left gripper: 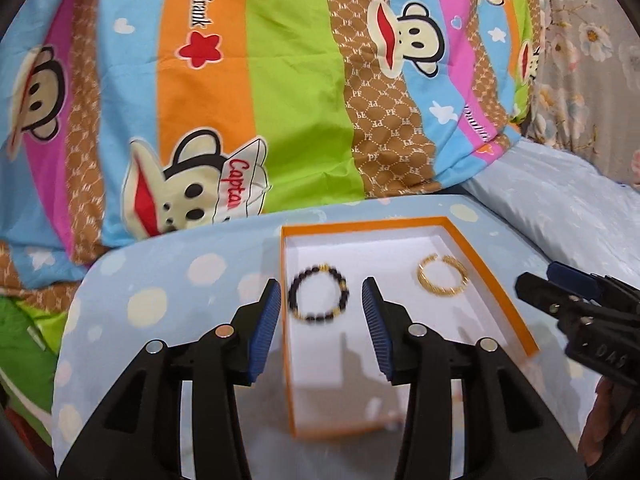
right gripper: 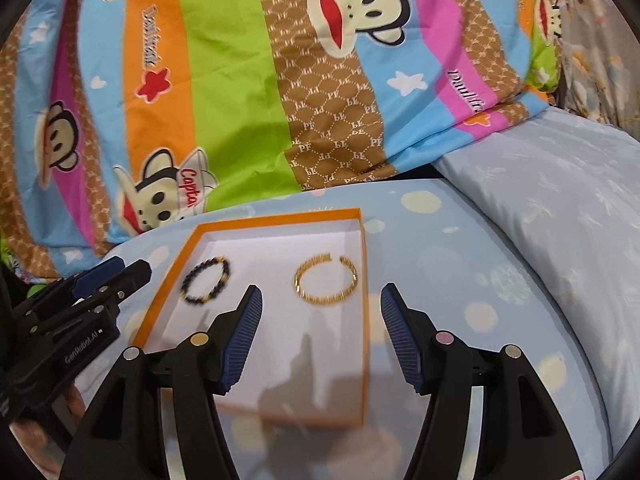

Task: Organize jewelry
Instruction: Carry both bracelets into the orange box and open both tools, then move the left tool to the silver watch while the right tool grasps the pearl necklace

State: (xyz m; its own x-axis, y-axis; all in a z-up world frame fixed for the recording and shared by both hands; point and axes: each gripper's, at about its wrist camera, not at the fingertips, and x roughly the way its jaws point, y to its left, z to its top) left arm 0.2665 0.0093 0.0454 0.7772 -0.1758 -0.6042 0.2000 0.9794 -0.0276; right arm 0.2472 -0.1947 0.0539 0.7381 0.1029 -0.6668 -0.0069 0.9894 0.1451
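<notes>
An orange-rimmed shallow box (left gripper: 496,264) (right gripper: 168,276) with a white floor lies on a blue spotted cushion. Inside it rest a black bead bracelet with gold accents (left gripper: 318,293) (right gripper: 205,280) and, to its right, an open gold bangle (left gripper: 442,275) (right gripper: 325,279). My left gripper (left gripper: 320,320) hovers open just short of the bead bracelet, which lies between and beyond its blue pads, untouched. My right gripper (right gripper: 320,322) stands open near the bangle, nothing between its fingers. Each gripper shows at the edge of the other's view: the right gripper (left gripper: 576,300) and the left gripper (right gripper: 108,276).
A striped cartoon-monkey quilt (left gripper: 248,80) (right gripper: 240,80) is piled behind the cushion (left gripper: 160,280) (right gripper: 460,260). A pale blue pillow (left gripper: 568,208) (right gripper: 560,184) lies at the right. A hand shows beneath the other gripper at each view's edge.
</notes>
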